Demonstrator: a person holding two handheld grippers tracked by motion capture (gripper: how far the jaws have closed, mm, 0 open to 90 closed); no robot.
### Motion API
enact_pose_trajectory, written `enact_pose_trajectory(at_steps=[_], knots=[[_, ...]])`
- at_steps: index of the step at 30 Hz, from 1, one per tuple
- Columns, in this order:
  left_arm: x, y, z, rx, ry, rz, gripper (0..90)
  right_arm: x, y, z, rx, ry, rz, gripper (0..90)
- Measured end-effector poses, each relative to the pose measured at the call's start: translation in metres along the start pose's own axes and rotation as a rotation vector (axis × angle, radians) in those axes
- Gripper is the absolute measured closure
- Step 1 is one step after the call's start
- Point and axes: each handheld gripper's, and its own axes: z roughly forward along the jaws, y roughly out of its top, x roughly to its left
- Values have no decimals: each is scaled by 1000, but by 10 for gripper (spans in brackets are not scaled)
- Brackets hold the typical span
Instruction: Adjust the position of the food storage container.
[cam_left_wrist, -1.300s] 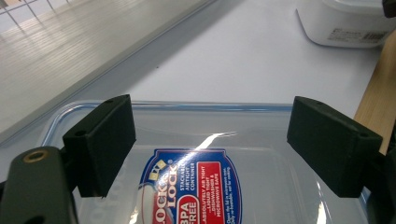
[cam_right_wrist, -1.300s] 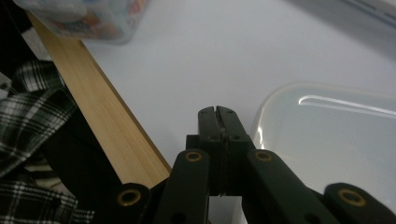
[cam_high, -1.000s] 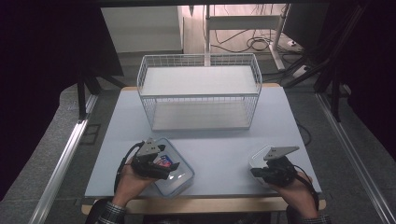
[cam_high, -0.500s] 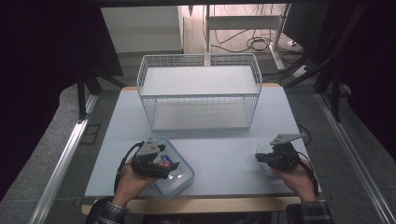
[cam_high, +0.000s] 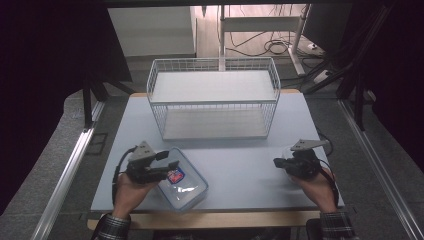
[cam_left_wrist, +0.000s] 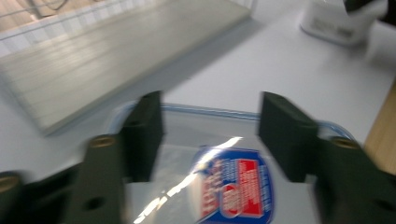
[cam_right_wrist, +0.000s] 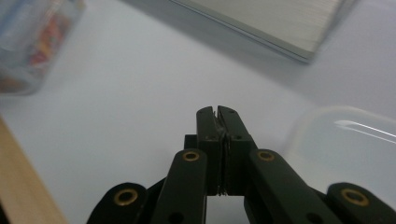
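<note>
- The clear lidded container (cam_high: 182, 181) lay at the tabletop's (cam_high: 240, 155) near-left edge.
- The left claw (cam_left_wrist: 210, 135) had just been closing, straddling the lid without pressing it yet.
- The right claw (cam_right_wrist: 217, 114) was clenched, empty.
- A shallow bite on the slick lid could probably slip and push the container off the edge.

The high view looks forward and down from above the person's side, taking in the whole bench (cam_high: 240, 165) and the wire basket (cam_high: 214, 97) at its far edge. Each hand-held gripper's camera sits low, close to the benchtop, looking along its jaws. All three views share the lidded container (cam_high: 182, 185) and the basket's base.
</note>
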Motion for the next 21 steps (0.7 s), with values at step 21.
enact_pose_trajectory(at_steps=[21], knots=[[67, -50, 2, 231, 150, -137, 895, 121, 3, 69, 58, 356, -169, 864]])
